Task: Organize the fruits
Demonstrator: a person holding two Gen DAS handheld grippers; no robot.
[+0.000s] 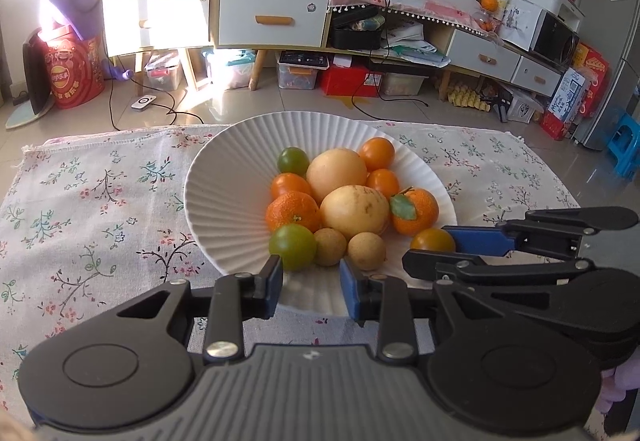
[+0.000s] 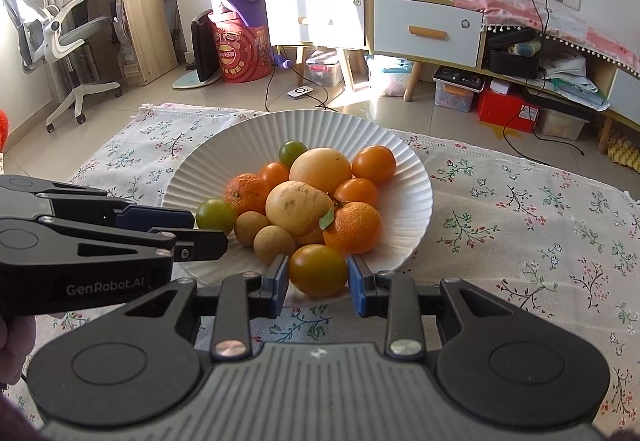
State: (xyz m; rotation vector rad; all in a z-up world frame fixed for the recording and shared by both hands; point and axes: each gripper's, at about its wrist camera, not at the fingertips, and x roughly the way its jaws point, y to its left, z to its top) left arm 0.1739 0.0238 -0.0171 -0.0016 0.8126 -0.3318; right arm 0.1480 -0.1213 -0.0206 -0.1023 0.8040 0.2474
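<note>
A white ribbed plate point(image 1: 224, 197) sits on a floral tablecloth point(image 1: 100, 201), and all the fruit lies piled in its middle and near half. Only the right wrist view shows the office chair point(image 2: 52, 29) far left of the plate, and it shows the right gripper point(image 2: 318, 281) with its blue pads on either side of an orange-brown tomato point(image 2: 318, 269) at the plate's near edge, pads right at the fruit's sides, though firm contact cannot be told. Only the left wrist view shows the blue stool point(image 1: 624, 143) far right of the plate; there the left gripper point(image 1: 311, 283) hangs open over the plate's near rim, holding nothing, with a green tomato point(image 1: 292, 245) just beyond its left pad. Counted on the plate: two large pale yellow round fruits point(image 1: 354, 209), the nearer speckled brown; two rough-skinned mandarins point(image 1: 293, 211), the one on the plate's right side bearing a green leaf; two small tan longans point(image 1: 366, 251) at the pile's near side; two green tomatoes; three smooth orange tomatoes point(image 1: 377, 153) towards the plate's far side; and the one orange-brown tomato between the pads.
</note>
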